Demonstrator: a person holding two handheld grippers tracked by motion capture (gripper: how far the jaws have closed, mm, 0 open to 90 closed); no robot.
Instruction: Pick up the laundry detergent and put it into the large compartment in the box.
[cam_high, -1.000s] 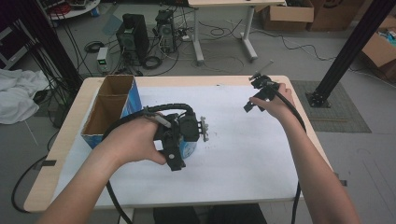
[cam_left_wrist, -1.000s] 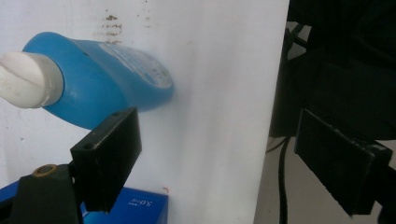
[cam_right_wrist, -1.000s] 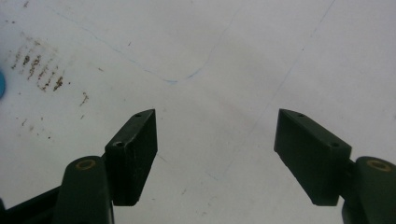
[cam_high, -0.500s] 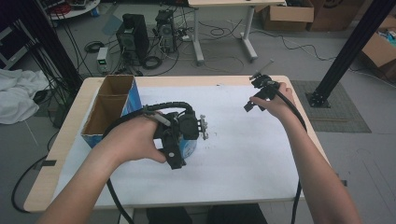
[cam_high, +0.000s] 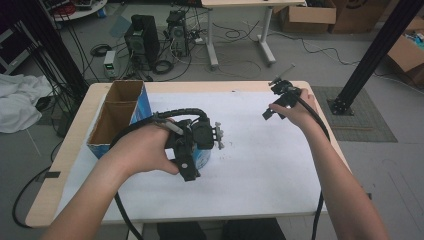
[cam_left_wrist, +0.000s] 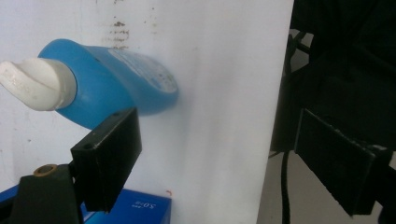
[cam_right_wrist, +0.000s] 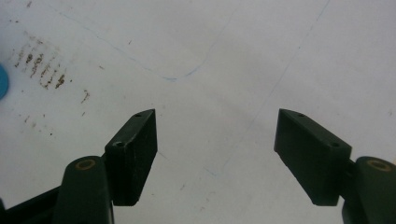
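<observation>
A blue bottle (cam_left_wrist: 116, 86) with a white cap (cam_left_wrist: 35, 84) lies on its side on the white table cover (cam_left_wrist: 224, 70). My left gripper (cam_left_wrist: 219, 140) hovers just over it, open, its left jaw in front of the bottle's lower edge and nothing between the jaws. From above, the left gripper (cam_high: 192, 150) hides most of the bottle (cam_high: 204, 157) near the table's middle. My right gripper (cam_high: 275, 98) is held up at the far right, away from the bottle. In its own view the right gripper (cam_right_wrist: 215, 135) stands open above bare white cover.
An open cardboard box (cam_high: 120, 117) with blue sides and two compartments stands at the table's left, close to my left hand; its blue edge (cam_left_wrist: 135, 207) shows under the left jaw. Brown smudges (cam_right_wrist: 44, 70) mark the cover. The table's right edge (cam_high: 327, 130) runs beside my right forearm.
</observation>
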